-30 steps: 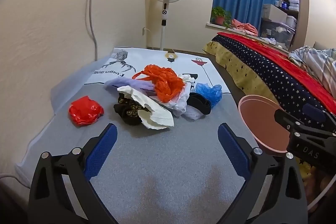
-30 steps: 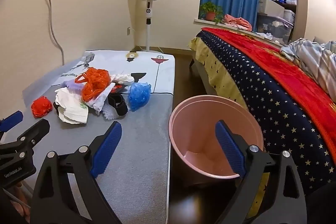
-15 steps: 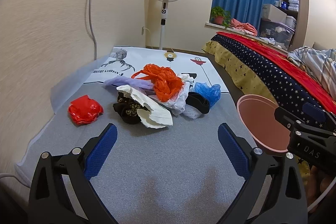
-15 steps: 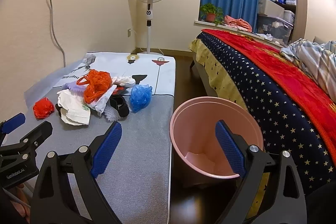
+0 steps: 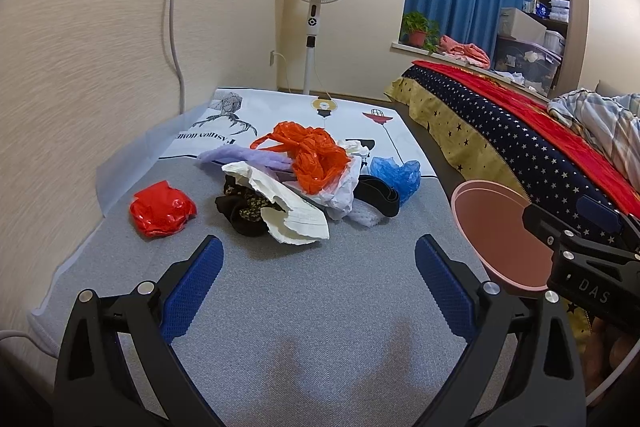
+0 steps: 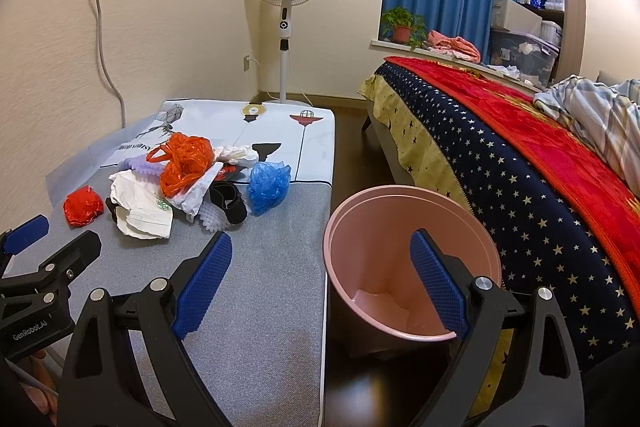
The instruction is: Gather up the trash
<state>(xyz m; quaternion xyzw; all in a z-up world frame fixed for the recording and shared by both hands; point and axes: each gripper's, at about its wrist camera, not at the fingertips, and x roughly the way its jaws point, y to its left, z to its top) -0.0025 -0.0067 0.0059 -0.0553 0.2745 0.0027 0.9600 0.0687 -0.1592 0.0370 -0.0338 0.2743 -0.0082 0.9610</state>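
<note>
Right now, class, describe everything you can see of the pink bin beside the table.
The pink bin is a round, smooth bucket that looks like plastic, narrowing toward its base. It stands upright on the dark floor, in the gap between the grey table and the starred bedspread. Its mouth is open, without a lid. Inside, only a pale patch shows at the bottom; what that is cannot be told. Neither tool touches it.

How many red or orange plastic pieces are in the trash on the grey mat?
2. A crumpled red piece lies alone at the left, apart from the heap; an orange bag sits on top of the heap. More may be buried underneath.
</note>
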